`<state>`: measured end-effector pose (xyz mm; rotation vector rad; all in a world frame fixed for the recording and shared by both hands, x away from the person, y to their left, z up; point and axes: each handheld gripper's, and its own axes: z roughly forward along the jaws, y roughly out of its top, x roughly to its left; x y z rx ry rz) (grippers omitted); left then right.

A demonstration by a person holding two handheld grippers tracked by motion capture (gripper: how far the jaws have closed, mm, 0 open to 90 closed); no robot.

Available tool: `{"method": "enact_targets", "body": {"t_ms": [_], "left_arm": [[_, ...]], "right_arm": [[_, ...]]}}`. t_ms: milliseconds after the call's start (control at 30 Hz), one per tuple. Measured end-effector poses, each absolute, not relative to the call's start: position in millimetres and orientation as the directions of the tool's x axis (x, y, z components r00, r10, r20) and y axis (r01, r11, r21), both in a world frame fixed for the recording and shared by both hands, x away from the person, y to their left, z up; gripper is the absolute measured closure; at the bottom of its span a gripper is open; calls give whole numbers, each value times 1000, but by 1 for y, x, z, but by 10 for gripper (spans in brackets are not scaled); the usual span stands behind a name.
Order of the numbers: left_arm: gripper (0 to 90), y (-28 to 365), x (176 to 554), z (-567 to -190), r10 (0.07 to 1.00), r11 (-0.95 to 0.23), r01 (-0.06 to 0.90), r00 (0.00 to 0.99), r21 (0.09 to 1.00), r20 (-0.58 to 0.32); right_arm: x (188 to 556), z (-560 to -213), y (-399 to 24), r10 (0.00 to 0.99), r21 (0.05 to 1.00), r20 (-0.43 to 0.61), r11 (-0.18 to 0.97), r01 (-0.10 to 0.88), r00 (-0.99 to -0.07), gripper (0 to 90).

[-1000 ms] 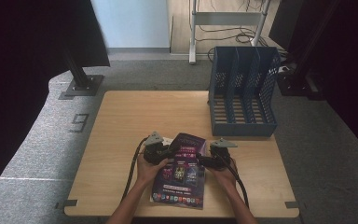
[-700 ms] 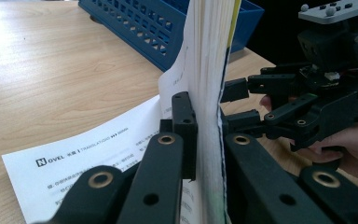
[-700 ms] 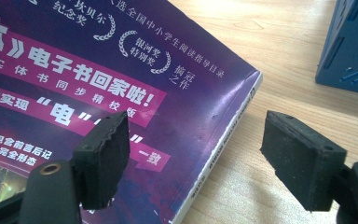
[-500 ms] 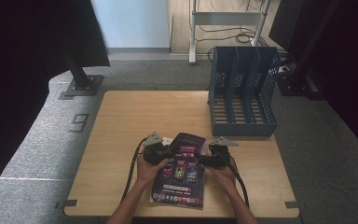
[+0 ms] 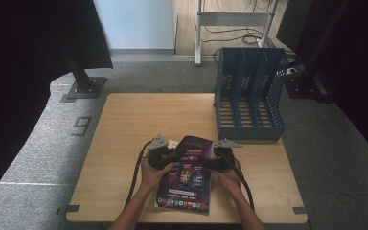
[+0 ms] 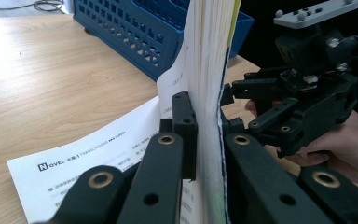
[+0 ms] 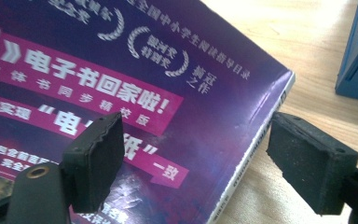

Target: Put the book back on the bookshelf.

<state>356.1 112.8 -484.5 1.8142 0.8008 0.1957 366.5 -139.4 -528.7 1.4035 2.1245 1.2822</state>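
A book with a purple cover lies at the table's near edge, its front part lifted upright. My left gripper is shut on that upright wad of pages, one pad on each side. A white printed page lies flat beside it. My right gripper faces it across the book, and a hand holds it. Its jaws have just been opening and now stand open. The book's edge and purple cover lie between the pads, which do not press on it.
A blue three-slot file rack stands at the table's far right, close behind the book. Bare wooden tabletop stretches to the left and the back. Both forearms come in from the near edge.
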Motion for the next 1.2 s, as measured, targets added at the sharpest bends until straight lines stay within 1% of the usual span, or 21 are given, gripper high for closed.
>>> {"method": "enact_targets", "body": {"t_ms": [300, 533, 633, 700, 833, 1033, 1200], "left_arm": [[879, 112, 355, -484, 603, -185, 419, 762, 889, -234], [878, 112, 356, -485, 604, -187, 420, 762, 888, -233], [878, 112, 357, -486, 604, -186, 423, 761, 887, -236], [878, 112, 357, -487, 603, -184, 426, 761, 886, -240], [878, 114, 359, -490, 609, -175, 439, 752, 881, -254], [877, 117, 365, -500, 625, -181, 470, 733, 864, -268], [877, 119, 370, -510, 642, -183, 490, 716, 852, -274]], "right_arm": [[369, -533, -144, 838, 787, 251, 114, 607, -484, 157], [372, -537, -146, 819, 767, 303, 93, 635, -486, 145], [372, -538, -145, 804, 761, 322, 94, 641, -500, 159], [372, -538, -143, 804, 760, 320, 98, 642, -501, 159], [372, -537, -144, 808, 759, 318, 97, 644, -496, 189], [369, -533, -144, 821, 774, 283, 110, 623, -496, 260], [367, -531, -143, 825, 784, 258, 126, 608, -503, 281]]}}
